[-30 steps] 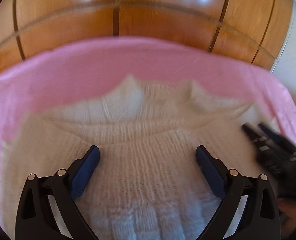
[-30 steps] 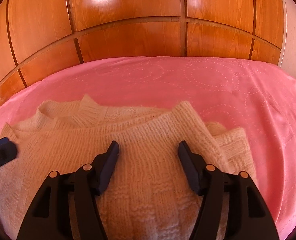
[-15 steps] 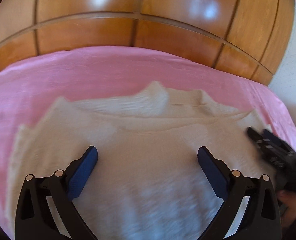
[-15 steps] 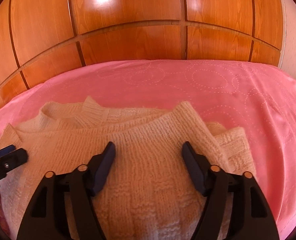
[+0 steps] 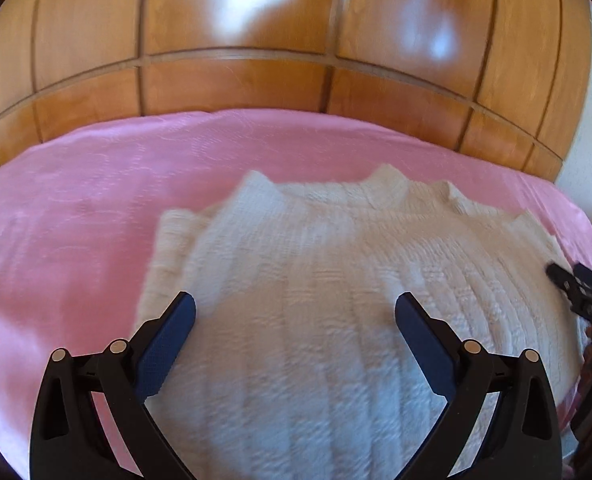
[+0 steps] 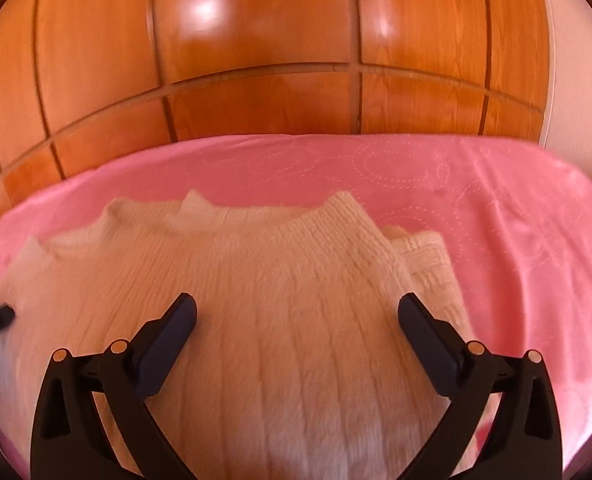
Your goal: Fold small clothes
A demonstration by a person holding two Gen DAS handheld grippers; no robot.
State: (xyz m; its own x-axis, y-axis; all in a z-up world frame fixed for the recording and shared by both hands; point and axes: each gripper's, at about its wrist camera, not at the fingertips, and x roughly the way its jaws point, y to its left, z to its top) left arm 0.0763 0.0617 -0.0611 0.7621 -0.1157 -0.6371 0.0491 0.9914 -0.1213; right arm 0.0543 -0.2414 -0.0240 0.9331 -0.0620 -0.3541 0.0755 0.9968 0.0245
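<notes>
Lying folded on the pink bedspread, the cream knitted sweater fills the near part of both views, wooden panelling behind it. Left claw hangs over the knit with fingers spread wide, gripping nothing. Right claw is likewise spread wide above the sweater's right half, one folded layer showing beside it.

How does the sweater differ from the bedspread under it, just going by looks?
The sweater is cream, the bedspread pink. The sweater is a chunky ribbed knit; the bedspread is smooth, stitched with dotted circles. The sweater lies bunched in layers, the bedspread spread flat. Both are soft fabric, and the sweater rests on the bedspread.
</notes>
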